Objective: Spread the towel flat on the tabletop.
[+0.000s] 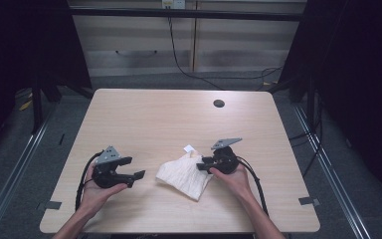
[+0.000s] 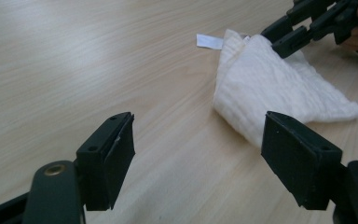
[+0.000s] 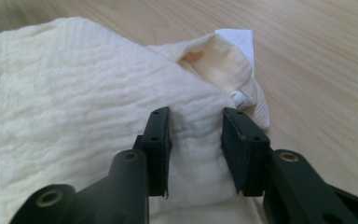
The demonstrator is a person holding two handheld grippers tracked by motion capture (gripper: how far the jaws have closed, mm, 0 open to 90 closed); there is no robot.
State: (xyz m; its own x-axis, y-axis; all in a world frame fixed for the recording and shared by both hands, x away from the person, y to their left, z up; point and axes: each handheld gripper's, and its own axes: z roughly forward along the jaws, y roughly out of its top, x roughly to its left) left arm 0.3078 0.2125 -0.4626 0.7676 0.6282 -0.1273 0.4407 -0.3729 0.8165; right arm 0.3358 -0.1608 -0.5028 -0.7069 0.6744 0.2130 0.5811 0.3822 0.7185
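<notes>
Cloth under the right claw on the near half of the desk

Cloth (image 1: 185,175), cream and crinkled, lies folded into a rough triangle on the pale wooden desk (image 1: 169,119), near its front edge and a little right of centre. A small white tag (image 1: 189,148) sticks out at its far corner.

The right claw (image 1: 202,164) is held low in the person's right hand (image 1: 234,177), which comes in from the near edge with the forearm angled up and left. The claw points left, over the cloth's right part. In the right gripper view its jaws stand partly closed, a fold of fabric between them; I cannot tell whether the pads press on it.

The left claw (image 1: 135,169) sits well left of the cloth, apart from it, cradled from below in the left hand (image 1: 97,191). It points right toward the cloth, its jaws spread wide with nothing between them.
</notes>
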